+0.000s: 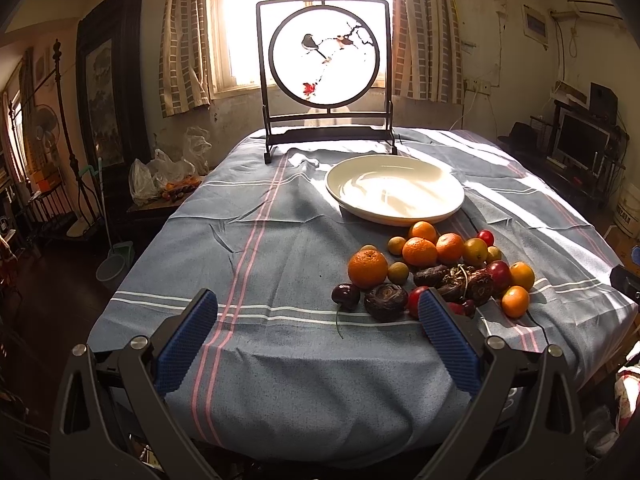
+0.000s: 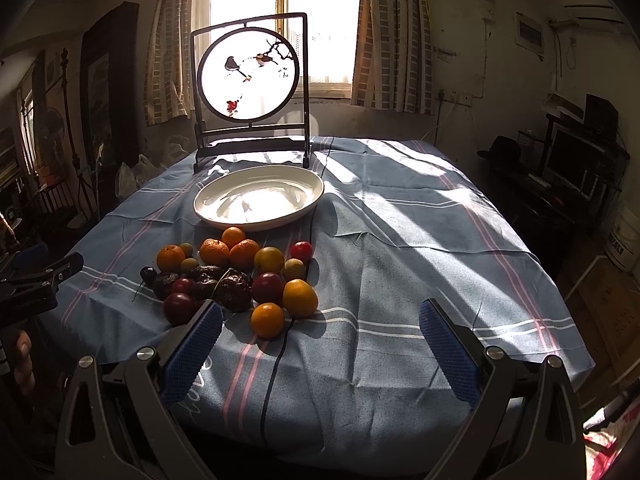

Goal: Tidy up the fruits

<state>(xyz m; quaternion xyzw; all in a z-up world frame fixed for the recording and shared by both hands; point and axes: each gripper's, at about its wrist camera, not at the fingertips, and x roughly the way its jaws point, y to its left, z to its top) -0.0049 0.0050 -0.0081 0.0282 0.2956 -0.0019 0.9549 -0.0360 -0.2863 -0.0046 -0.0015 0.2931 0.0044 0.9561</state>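
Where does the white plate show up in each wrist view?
Left wrist view: white plate, right of centre, behind the fruit pile.
Right wrist view: white plate, left of centre, again behind the fruit pile.
Shared landmark: the bird screen standing just behind the plate.

A table carries a blue-grey striped cloth (image 1: pixel 280 248). On the cloth lie a white plate (image 1: pixel 452 200), a heap of fruits (image 1: pixel 436 272) just in front of the plate, and a dark framed bird screen (image 1: pixel 324 64) behind the plate.
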